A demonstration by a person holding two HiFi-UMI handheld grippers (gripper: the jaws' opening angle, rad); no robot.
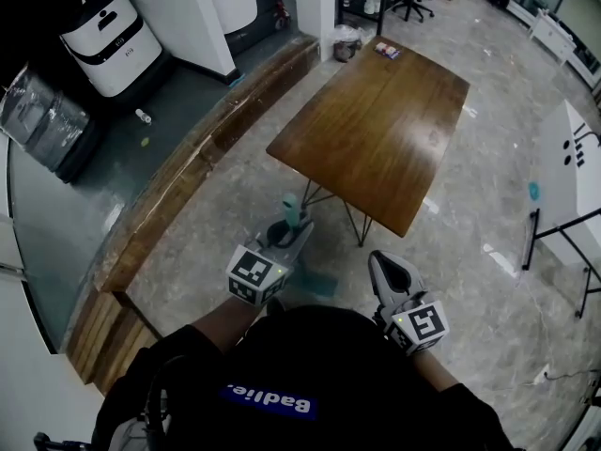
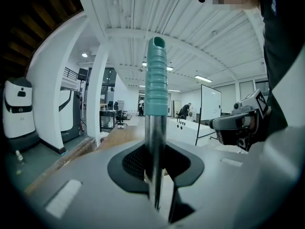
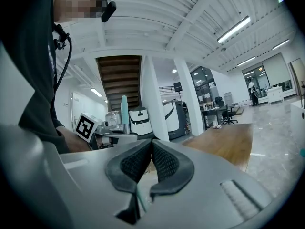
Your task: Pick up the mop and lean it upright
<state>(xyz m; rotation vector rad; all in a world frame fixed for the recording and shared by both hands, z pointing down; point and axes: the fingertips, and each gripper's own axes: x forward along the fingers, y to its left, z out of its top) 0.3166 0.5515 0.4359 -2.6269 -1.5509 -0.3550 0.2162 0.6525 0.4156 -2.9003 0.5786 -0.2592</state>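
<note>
Clenched the left tongs (image 1: 286, 240) on the mop (image 1: 292, 205) — pads pressed to the bare metal shaft (image 2: 153, 142), with the ribbed teal grip (image 2: 157, 78) rising straight up just above the jaws. Carried the pole near upright in front of the body, its lower length dropping out of sight beneath the tongs. Held the right tongs (image 1: 389, 269) just to the right of the left pair, apart from the pole and touching nothing — jaws drawn together pad to pad, nothing gripped. Seen from the right gripper view, showed the left pair off to the left with the teal grip standing above it; seen from the left gripper view, showed the right pair off to the right at about the same height. Faced a wooden desk (image 1: 376, 130) on thin metal legs, ahead of both tongs and slightly right of the left pair, near but not touching the mop. Left a raised wooden step (image 1: 188, 181) running along to the left of the left tongs, white machines (image 1: 108, 36) well beyond it, and a whiteboard (image 1: 573, 172) far off to the right of the right tongs.
</note>
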